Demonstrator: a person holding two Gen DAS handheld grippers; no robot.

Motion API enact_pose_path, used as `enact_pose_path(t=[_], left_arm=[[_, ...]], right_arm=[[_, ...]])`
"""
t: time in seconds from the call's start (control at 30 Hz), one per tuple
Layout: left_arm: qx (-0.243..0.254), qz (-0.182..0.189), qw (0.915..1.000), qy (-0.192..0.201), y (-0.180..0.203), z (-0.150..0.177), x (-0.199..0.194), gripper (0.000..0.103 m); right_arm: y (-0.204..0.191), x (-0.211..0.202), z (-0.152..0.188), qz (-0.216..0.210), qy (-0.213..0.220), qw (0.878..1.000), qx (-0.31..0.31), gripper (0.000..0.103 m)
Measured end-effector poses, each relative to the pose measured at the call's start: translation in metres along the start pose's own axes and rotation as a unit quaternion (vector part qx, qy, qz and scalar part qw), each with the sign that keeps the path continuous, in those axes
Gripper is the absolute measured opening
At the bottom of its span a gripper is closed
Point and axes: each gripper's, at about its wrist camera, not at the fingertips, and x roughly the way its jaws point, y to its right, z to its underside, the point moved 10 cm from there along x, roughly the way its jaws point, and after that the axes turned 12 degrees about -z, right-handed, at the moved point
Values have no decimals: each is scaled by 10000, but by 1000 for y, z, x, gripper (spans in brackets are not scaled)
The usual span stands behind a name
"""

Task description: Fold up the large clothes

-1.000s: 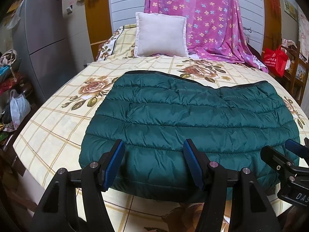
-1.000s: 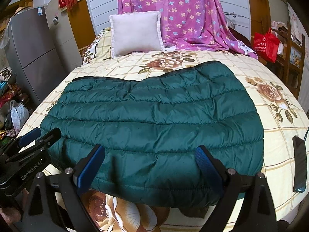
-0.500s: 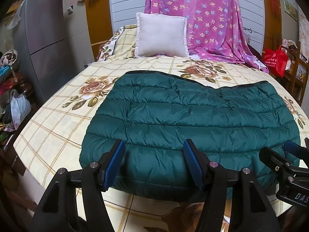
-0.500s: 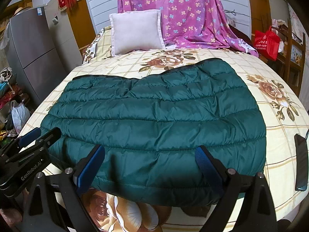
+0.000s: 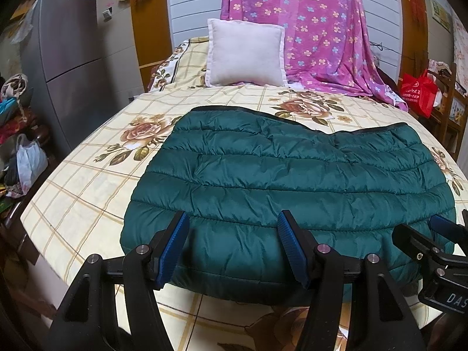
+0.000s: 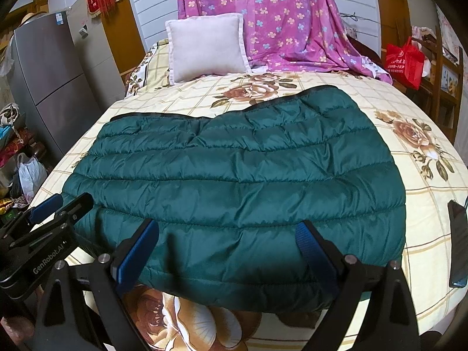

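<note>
A dark green quilted down jacket (image 5: 286, 181) lies folded flat on the floral bed; it also shows in the right wrist view (image 6: 234, 181). My left gripper (image 5: 234, 242) is open and empty, just in front of the jacket's near left edge. My right gripper (image 6: 228, 248) is open and empty, just in front of the jacket's near right part. Each gripper shows at the edge of the other's view: the right gripper (image 5: 433, 245) and the left gripper (image 6: 55, 210). Neither holds the cloth.
A white pillow (image 5: 245, 52) and a purple flowered sheet (image 5: 307, 29) stand at the bed's head. A dark phone (image 6: 457, 242) lies on the bed at the right. A grey fridge (image 5: 70, 64) and bags (image 5: 29, 161) stand left; a red bag (image 5: 418, 93) right.
Both grippers have drawn back slightly toward the bed's near edge. The jacket has not moved.
</note>
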Motion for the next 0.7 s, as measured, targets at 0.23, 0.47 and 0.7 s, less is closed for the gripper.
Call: enact_pose_path(t=[0.23,0.47,0.7], left_arm=[[-6,3,10000,-13,-1,1,1,44],[-2,7,10000,-3,-1,1,0,44],[-26,15,10000,33,-2,-1,0,44]], right_arm=[[-2,3,1,-10,-20,10000,-6,97],[-4,4,2,-18,-35,10000,3,97],[-4,5,2,-17,-35,10000,7,97]])
